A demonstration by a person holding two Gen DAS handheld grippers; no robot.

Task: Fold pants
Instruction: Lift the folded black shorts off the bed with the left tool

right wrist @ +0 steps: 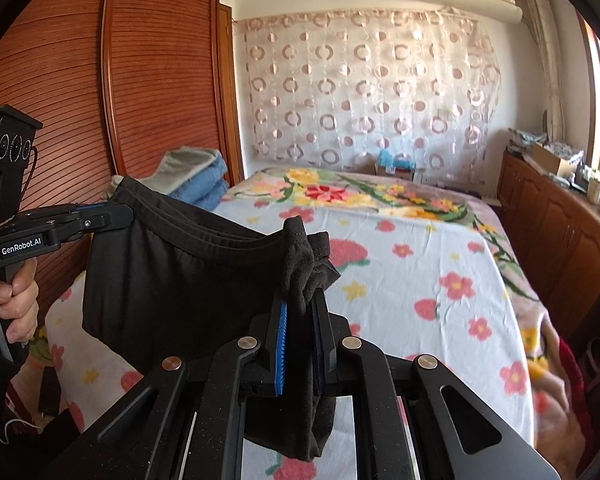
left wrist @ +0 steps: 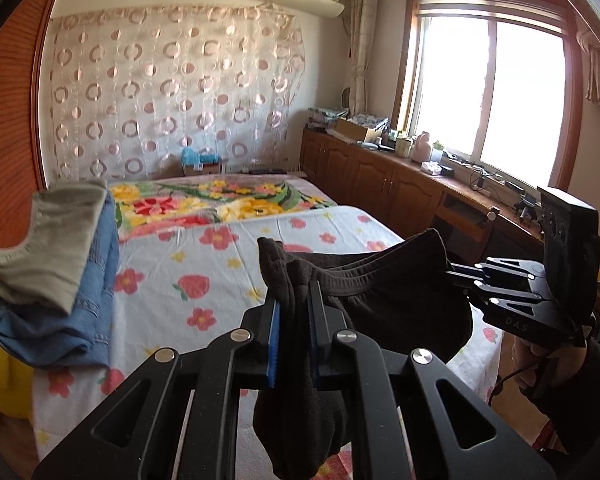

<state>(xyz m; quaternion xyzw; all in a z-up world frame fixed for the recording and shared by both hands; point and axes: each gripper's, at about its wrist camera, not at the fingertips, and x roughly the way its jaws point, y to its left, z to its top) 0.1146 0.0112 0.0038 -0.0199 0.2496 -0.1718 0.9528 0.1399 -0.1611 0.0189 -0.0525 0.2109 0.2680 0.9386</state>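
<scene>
Fingers (left wrist: pixel 318 300) of both grippers tight on pants (left wrist: pixel 400 296)

Pants (left wrist: pixel 380 296) hang between 2 tools above the bed (left wrist: pixel 228 264); folded clothes (left wrist: pixel 60 264) left.

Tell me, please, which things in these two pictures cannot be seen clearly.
- Legs of the black fabric pants: both views, hanging below, hidden behind the gripper bodies and cut by the bottom edge.
- Small items on the brown wooden cabinet: left wrist view, too small, washed by window glare.
- Folded blue and grey clothes stack: left wrist view, blurred and cut by the fisheye border.
</scene>
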